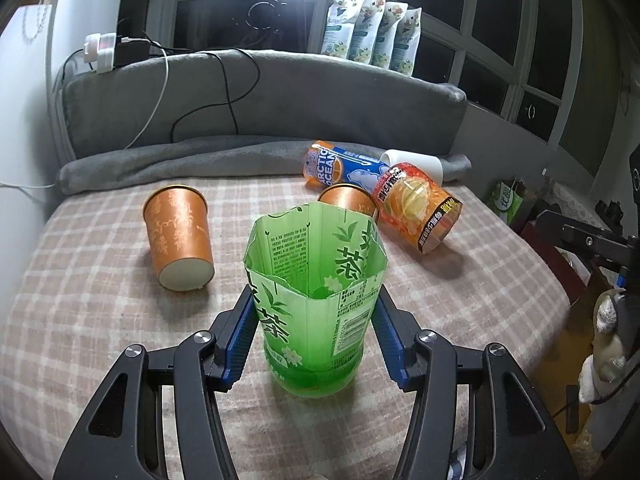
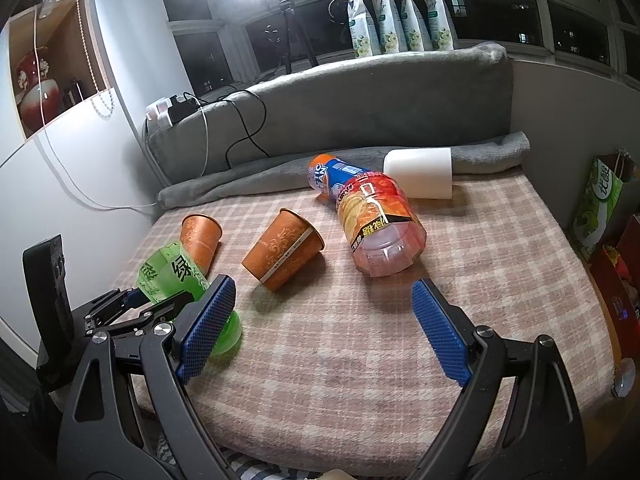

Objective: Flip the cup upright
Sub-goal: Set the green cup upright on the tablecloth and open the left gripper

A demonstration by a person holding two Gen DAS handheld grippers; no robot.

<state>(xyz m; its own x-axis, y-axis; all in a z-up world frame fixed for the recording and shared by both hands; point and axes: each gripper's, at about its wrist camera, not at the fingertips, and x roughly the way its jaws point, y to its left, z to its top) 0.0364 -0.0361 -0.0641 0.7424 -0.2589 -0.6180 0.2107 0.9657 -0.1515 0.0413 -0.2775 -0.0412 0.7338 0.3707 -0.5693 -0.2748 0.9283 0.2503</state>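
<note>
A green cut-bottle cup [image 1: 316, 300] stands upright on the checked cloth [image 1: 100, 320], open end up. My left gripper [image 1: 314, 332] is around it, blue pads close to both sides with small gaps showing; whether they touch is unclear. In the right wrist view the green cup [image 2: 176, 276] sits at the left with the left gripper on it. My right gripper [image 2: 324, 312] is open and empty above the cloth. Two orange paper cups [image 1: 180, 240] [image 1: 348, 200] lie on their sides. In the right wrist view they show at the left [image 2: 200, 240] and the middle [image 2: 284, 250].
An orange-red cut bottle [image 2: 378, 224], a blue-orange bottle [image 2: 326, 174] and a white cup [image 2: 418, 174] lie on their sides at the back. A grey rolled blanket [image 2: 260, 180] and cushion [image 2: 360, 108] border the far edge. Cables hang at the left.
</note>
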